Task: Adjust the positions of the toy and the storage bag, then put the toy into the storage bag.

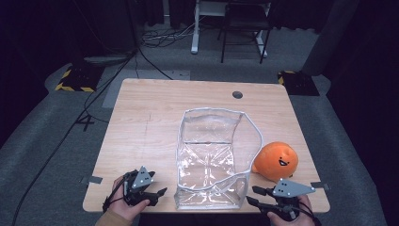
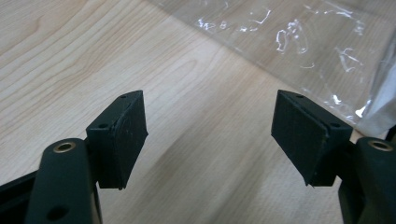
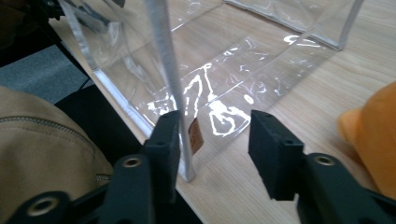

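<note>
A clear plastic bag (image 1: pixel 211 157) with white piping lies open on the wooden table (image 1: pixel 141 132), its mouth toward the far side. An orange plush toy (image 1: pixel 277 161) with a small face sits just right of the bag. My left gripper (image 1: pixel 157 197) is open near the table's front edge, left of the bag's near corner; bare wood lies between its jaws, and the bag's film (image 2: pixel 299 42) is ahead. My right gripper (image 1: pixel 251 195) is open at the bag's near right corner, where the white edge strip (image 3: pixel 168 65) stands by its left jaw. The plush toy (image 3: pixel 373 135) is at its right.
A round cable hole (image 1: pixel 237 94) sits near the table's far edge. Beyond the table are cables on the grey floor, a white desk leg (image 1: pixel 195 28) and a dark chair (image 1: pixel 244 28). A tan sleeve (image 3: pixel 42 140) is at the lower left of the right gripper view.
</note>
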`<state>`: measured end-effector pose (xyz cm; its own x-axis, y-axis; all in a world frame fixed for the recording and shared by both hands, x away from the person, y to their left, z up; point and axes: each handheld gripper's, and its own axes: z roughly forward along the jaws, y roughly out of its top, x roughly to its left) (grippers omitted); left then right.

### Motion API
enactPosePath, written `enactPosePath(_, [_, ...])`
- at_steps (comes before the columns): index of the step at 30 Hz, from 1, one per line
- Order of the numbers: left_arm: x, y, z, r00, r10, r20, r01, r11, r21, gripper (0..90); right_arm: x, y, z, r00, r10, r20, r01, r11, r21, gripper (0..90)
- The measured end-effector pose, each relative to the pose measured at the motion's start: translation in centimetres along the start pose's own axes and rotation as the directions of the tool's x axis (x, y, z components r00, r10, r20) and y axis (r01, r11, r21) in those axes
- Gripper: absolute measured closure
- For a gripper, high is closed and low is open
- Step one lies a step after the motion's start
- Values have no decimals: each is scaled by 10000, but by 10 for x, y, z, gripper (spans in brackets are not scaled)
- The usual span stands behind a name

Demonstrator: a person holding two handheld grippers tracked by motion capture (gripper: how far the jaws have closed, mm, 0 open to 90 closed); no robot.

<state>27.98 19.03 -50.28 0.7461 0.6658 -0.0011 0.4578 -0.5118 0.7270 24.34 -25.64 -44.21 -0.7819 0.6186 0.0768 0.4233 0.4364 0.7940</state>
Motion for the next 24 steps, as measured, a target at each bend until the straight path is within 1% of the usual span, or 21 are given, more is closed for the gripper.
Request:
enactPosePath(1, [2,0,0,10000,-29,-28,29,10000,19,266,-1,1,-1,10000,23,41,-23,10000,0,505])
enactPosePath(3, [5,-1,1,9999,-115,-30,115,9999,14,262,-4,3,-3,9999,93,124,-92,9999,-65,442])
enactPosePath(6, [10,-1,0,9998,-170,-76,171,9999,28,258,-8,7,-7,9999,63,134,-61,9999,-108,385])
enactPosePath(7, [10,-2,0,9996,-263,-61,263,9997,23,258,-10,8,-8,9999,67,109,-65,9999,-125,366])
enactPosePath(12, [14,-3,2,9994,-340,-96,341,9994,79,257,-19,16,-16,9994,13,336,-6,9998,-206,356])
enactPosePath(16, [15,-4,2,9995,-276,-149,278,9995,134,258,-26,20,-22,9990,114,428,-100,9994,-328,359])
enactPosePath(20, [18,-6,1,9990,-403,-197,406,9991,141,259,-34,26,-27,9984,134,556,-110,9991,-419,363])
enactPosePath(21, [19,-7,1,9990,-376,-233,380,9991,191,259,-36,27,-29,9982,150,581,-124,9989,-451,364])
enactPosePath(24, [22,-11,0,9978,-534,-396,543,9983,218,260,-42,33,-33,9972,134,730,-97,9986,-514,368])
